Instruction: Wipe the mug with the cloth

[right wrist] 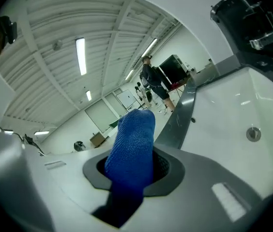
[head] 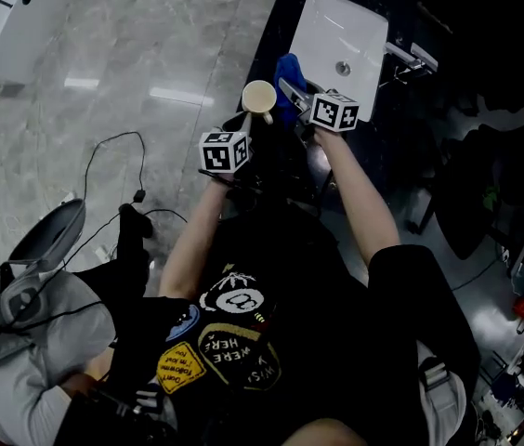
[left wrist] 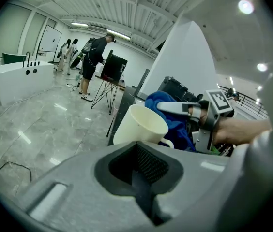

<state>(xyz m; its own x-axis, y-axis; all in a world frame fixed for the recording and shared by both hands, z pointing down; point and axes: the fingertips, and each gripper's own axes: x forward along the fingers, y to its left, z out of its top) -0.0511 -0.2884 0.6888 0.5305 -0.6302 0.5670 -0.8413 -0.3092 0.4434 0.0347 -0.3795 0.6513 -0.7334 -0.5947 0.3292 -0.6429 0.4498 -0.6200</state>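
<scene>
Right gripper (head: 292,91) is pinching a blue knitted cloth (right wrist: 129,149), its jaws closed on a fold so that a rounded lobe of fabric pokes out in front of them. It hovers just off the near left corner of the white rectangular sink basin (head: 336,26). Left gripper (left wrist: 137,169) has its jaws drawn together with nothing visible between them. A cream ceramic mug (left wrist: 139,124) sits just past its tips, mouth open and upward. The gripper's body hides the mug's lower part, so from here I cannot say whether it is touching the mug or merely close to it.

Measured from the sink, the mug (head: 259,98) is to the left of the near corner, by the edge of the dark worktop (head: 276,35). The cloth (head: 288,68) lies between mug and sink, just beside the mug. The small loop handle faces the cloth side and is free.

I would judge the mug to be stiff, glazed and smooth, so fairly slippery and liable to chip if it tips off that edge. It looks light enough to slide or spin under a sideways wipe unless it is steadied. The rim wall or the handle seems the surest place to pinch it. The cloth is soft and limp and will mould round the wall. Held by one bunched fold as it is, the free lobe makes a good wiping pad.
</scene>
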